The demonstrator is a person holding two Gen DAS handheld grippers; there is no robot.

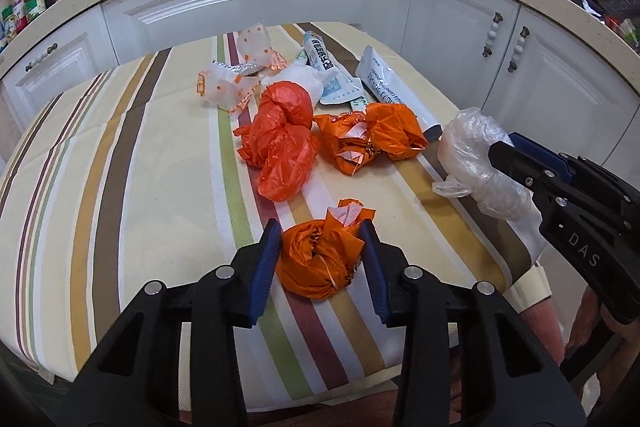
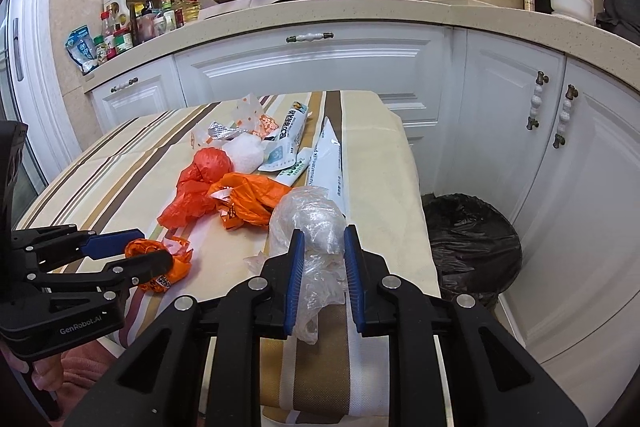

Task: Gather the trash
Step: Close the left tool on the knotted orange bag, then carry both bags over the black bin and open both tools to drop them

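My left gripper (image 1: 320,241) is shut on a crumpled orange wrapper ball (image 1: 318,263), near the front of the striped table (image 1: 120,167). It also shows in the right wrist view (image 2: 158,261). My right gripper (image 2: 322,247) is shut on a clear crumpled plastic bag (image 2: 310,223) at the table's right edge; this bag also shows in the left wrist view (image 1: 476,163). More trash lies mid-table: a red plastic bag (image 1: 280,135), an orange wrapper (image 1: 372,135), white sachets (image 1: 384,83) and dotted wrappers (image 1: 228,87).
A bin lined with a black bag (image 2: 468,243) stands on the floor right of the table. White cabinets (image 2: 320,67) and a counter (image 2: 320,15) with bottles, a pan and a pot lie behind.
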